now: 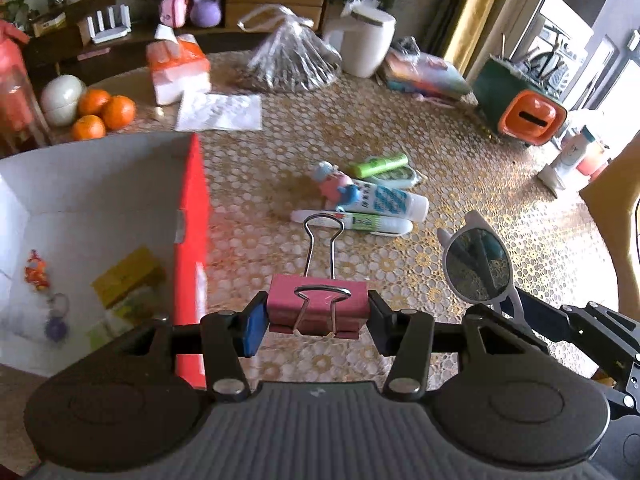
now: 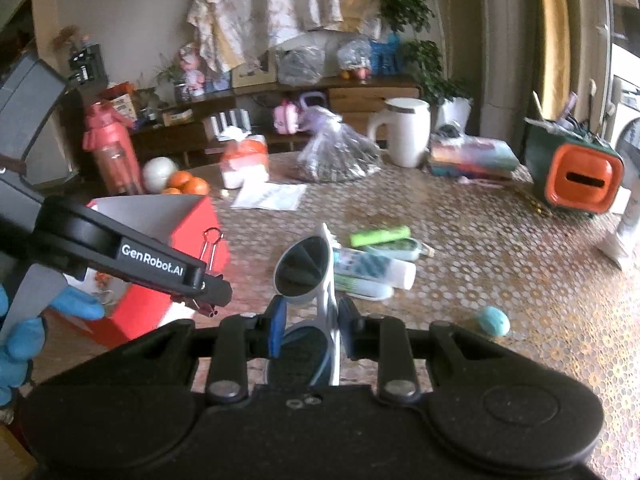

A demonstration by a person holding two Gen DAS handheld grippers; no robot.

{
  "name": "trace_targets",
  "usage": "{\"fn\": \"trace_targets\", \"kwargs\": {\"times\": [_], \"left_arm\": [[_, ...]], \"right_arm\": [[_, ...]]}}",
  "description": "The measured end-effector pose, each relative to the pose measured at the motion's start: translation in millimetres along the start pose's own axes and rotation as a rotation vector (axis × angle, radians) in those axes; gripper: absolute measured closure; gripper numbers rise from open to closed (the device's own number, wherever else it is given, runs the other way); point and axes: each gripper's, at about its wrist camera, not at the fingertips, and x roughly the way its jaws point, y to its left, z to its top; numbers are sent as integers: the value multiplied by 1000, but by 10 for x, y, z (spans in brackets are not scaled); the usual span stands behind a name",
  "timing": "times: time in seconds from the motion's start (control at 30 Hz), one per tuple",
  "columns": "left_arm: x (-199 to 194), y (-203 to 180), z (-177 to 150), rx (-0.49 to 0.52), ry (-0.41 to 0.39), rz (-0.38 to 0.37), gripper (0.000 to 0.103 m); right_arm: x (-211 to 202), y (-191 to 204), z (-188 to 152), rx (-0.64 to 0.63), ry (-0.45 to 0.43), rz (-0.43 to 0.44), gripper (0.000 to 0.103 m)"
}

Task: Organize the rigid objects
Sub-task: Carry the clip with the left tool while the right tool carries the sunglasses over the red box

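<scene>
Pink metal, a large binder clip [image 1: 318, 309] sits clamped by its body between the fingers of the left gripper [image 1: 318, 312], its wire handles [image 1: 320, 248] pointing forward, lifted clear above the lace-patterned tabletop [image 1: 460, 152]. Just left of it stands a red box [image 1: 192, 216] with a white inside, open at the top; a yellow packet [image 1: 124, 276] and a small keychain charm [image 1: 38, 272] lie in it, both blurred, and the box's near corner is hidden behind the gripper body.

White-framed sunglasses [image 2: 308, 276] are pinched between the closed fingers of the right gripper [image 2: 310, 332], one dark lens upright ahead of the pads and the other cut off beneath the gripper. From the left wrist view only one lens shows.

Toward the middle of the tabletop lies a loose cluster: a white and blue tube [image 1: 388, 198], a white pen-like tube [image 1: 360, 222], a green cylinder [image 1: 378, 164], a flat green case half covered behind it, and a pink and blue toy figure [image 1: 334, 186] whose shape is hard to read. A small teal lump [image 2: 494, 320] rests apart nearer the right gripper.

Along the far edge sit oranges [image 1: 106, 114], a white mug [image 1: 368, 40], a crinkled clear bag [image 1: 292, 60] and a green and orange container [image 1: 520, 108]. A blue-gloved hand [image 2: 48, 312] shows at the left, mostly cut off.
</scene>
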Motion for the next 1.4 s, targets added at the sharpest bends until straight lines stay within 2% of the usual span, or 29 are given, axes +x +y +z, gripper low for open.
{"fn": "trace_targets", "kwargs": {"times": [0.37, 0.67, 1.17, 1.4], "left_arm": [[-417, 562, -61, -22, -53, 37, 52], [-598, 1015, -106, -53, -76, 77, 52], [-604, 1878, -187, -152, -61, 171, 52], [-496, 2305, -174, -201, -45, 244, 52]], "right_arm": [[53, 490, 147, -9, 17, 88, 75], [161, 919, 255, -54, 17, 136, 75], [627, 1592, 350, -129, 74, 197, 75], [922, 1847, 340, -161, 105, 200, 75]]}}
